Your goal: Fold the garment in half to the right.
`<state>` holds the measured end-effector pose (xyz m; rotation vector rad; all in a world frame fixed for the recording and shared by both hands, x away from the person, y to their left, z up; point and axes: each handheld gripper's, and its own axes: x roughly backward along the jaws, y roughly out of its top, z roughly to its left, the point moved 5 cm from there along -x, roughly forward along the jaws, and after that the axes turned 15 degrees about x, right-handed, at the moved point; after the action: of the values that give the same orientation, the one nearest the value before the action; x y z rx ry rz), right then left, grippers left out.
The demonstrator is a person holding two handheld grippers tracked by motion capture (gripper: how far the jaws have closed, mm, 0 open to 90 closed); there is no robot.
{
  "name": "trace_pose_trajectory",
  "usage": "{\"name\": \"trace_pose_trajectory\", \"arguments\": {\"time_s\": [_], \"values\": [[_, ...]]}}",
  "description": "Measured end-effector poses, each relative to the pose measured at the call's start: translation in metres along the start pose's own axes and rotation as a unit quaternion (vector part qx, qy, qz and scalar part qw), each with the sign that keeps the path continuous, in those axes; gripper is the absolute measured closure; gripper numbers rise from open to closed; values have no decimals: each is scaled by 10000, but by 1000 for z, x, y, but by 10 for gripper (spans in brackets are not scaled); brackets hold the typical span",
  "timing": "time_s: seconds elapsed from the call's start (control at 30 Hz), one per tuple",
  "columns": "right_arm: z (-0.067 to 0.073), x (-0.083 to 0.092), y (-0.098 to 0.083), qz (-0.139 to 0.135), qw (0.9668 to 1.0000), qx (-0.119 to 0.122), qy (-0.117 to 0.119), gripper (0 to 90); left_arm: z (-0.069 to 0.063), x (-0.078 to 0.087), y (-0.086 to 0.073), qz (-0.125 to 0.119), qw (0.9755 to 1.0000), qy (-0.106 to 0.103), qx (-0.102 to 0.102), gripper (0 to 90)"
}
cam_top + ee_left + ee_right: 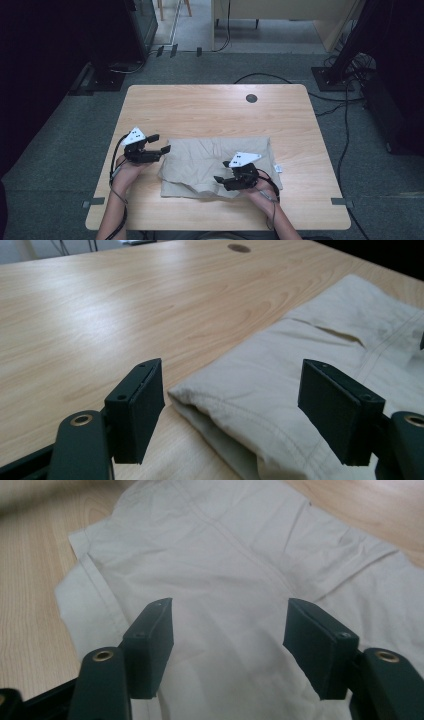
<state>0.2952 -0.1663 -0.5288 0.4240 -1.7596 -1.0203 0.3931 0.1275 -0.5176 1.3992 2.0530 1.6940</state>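
While the folded beige garment [217, 167] lay flat on the near half of the table [210, 107], the left gripper [159, 143] gaped at its left edge and the right gripper [223, 171] hovered open above it, likely poised for folding.

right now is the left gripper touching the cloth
Apart: in the left gripper view, the left gripper stands open, and its pads show gaps to the cloth.

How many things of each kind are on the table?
Cloth: 1
Grippers, left and right: 2
Round hole in table: 1
Total: 4
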Motion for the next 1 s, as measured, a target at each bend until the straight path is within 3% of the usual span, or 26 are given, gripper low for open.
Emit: {"name": "trace_pose_trajectory", "arguments": {"time_s": [0.23, 0.37, 0.53, 0.7, 1.0], "values": [[5, -2, 15, -197, 9996, -203, -97, 367, 4, -11, 3, 142, 9998, 63, -94, 264], [8, -6, 19, -139, 9993, -287, -215, 367, 7, -16, 5, 187, 9998, 19, -84, 264], [14, -14, 23, -25, 9994, -258, -245, 367, 10, -21, 1, 326, 9995, -15, -53, 265], [18, -19, 26, -45, 9990, -258, -372, 367, 10, -26, -2, 422, 9990, 18, -162, 265], [30, -31, 36, -56, 9987, -145, -488, 368, 11, -31, -4, 466, 9988, 22, -140, 265]]}}
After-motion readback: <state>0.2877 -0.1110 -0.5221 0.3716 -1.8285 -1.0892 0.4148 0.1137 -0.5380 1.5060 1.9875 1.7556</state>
